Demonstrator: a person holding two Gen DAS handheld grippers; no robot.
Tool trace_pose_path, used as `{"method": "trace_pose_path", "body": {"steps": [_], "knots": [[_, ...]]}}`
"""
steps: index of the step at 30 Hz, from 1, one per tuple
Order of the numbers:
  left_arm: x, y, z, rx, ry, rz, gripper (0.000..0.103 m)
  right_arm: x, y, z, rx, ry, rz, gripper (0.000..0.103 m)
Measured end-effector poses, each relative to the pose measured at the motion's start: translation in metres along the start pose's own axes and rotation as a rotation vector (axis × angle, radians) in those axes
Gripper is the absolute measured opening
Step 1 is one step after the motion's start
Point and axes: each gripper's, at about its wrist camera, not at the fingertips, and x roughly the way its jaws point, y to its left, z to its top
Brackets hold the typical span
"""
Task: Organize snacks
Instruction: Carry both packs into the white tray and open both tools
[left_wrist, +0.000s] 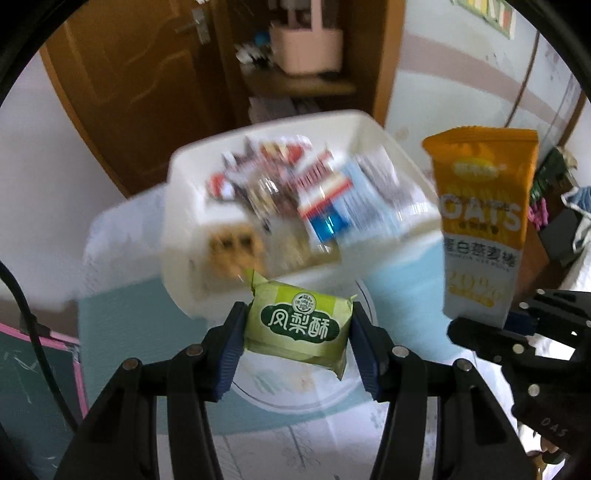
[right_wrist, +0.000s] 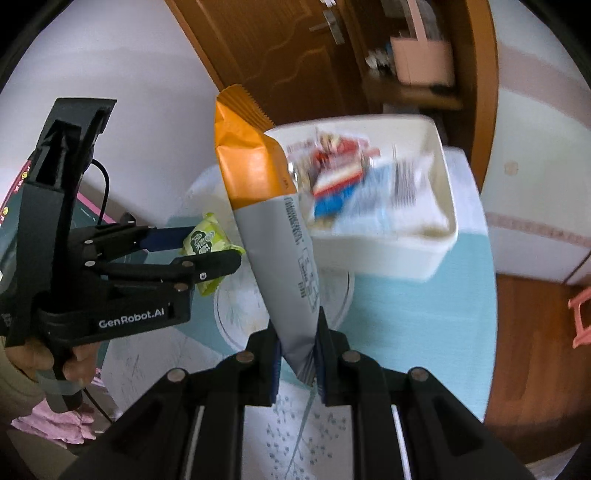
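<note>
Green foil wraps the small square pineapple-cake packet (left_wrist: 298, 325), which sits squarely between the blue-padded fingers of the left gripper (left_wrist: 298, 332), clamped at both side edges and held in the air above the pale blue patterned tablecloth (left_wrist: 125, 332). Just beyond that packet, further along the fingers, stands the white rectangular plastic bin (left_wrist: 184, 236), blurred, with a heap of mixed wrapped snacks (left_wrist: 295, 192) inside. To the right, the tall orange-and-white oat bar pouch (left_wrist: 484, 229) stands nearly upright, its bottom end pinched in the right gripper (left_wrist: 491, 325).

From the right wrist view, the left gripper (right_wrist: 207, 251) appears at the left side, its jaws closed on the green packet (right_wrist: 203, 240), with a hand (right_wrist: 48, 358) on its handle. In the middle, the oat pouch (right_wrist: 273, 236) rises tilted leftward from the right gripper (right_wrist: 299, 362), whose pads grip its lower seam. The white bin (right_wrist: 388, 254) lies beyond and right of the pouch, on the tablecloth (right_wrist: 424, 314).
</note>
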Motion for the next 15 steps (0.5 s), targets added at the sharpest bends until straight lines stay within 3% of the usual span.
{"method": "trace_pose_path", "body": {"steps": [10,15], "knots": [[-0.045,0.020,0.060,-0.034,-0.138,0.069,0.053,-0.033,0.014,0.076,-0.046,-0.119,-0.105,0.015],[-0.051,0.025,0.078,-0.029,-0.177,0.106,0.053,-0.040,0.020,0.094,-0.063,-0.137,-0.138,0.015]]}}
